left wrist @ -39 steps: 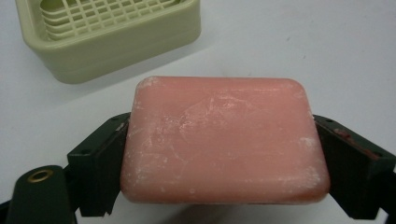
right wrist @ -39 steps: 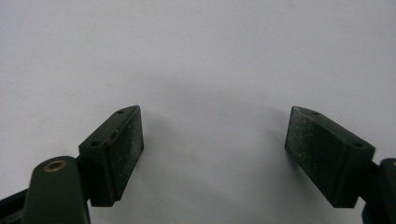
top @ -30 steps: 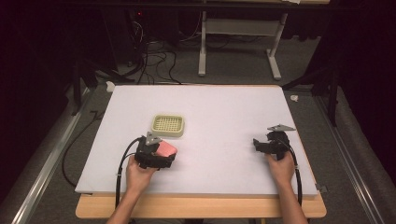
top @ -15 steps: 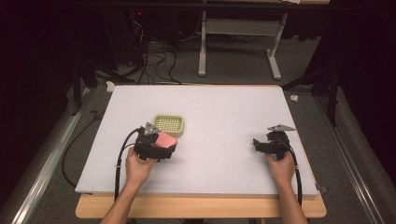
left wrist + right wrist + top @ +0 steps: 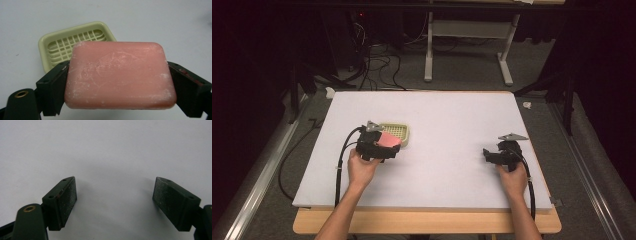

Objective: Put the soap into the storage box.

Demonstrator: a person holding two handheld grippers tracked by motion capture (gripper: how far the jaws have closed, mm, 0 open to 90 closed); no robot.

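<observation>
Soap (image 5: 120, 75), pink and rectangular, clamped flat between the two black jaws of left gripper (image 5: 388, 148), pads pressed against its short ends, scuffed white in patches on top. Carried clear of the table (image 5: 452, 115), not resting on anything. Soap dish (image 5: 75, 45) just beyond it, pale yellow-green with a slotted grid floor, bare inside, peeking out past the bar's far edge toward eleven o'clock in the left gripper view. In the high view, same dish (image 5: 398, 132) at about one o'clock from the left hand (image 5: 362, 170), partly overlapped by the pink bar (image 5: 387, 140).

Judged from this: pickup done, grip looking secure, bar brought nearly over the dish. Left to do, probably: last short carry toward the dish, centring over the grid, lowering until seated inside the rim, then opening and backing off.

Right gripper (image 5: 492, 155) well apart at three o'clock on the white table, jaws wide and holding nothing, bare surface between the pads (image 5: 68, 200). No part in the work at present, by the look of it.
</observation>
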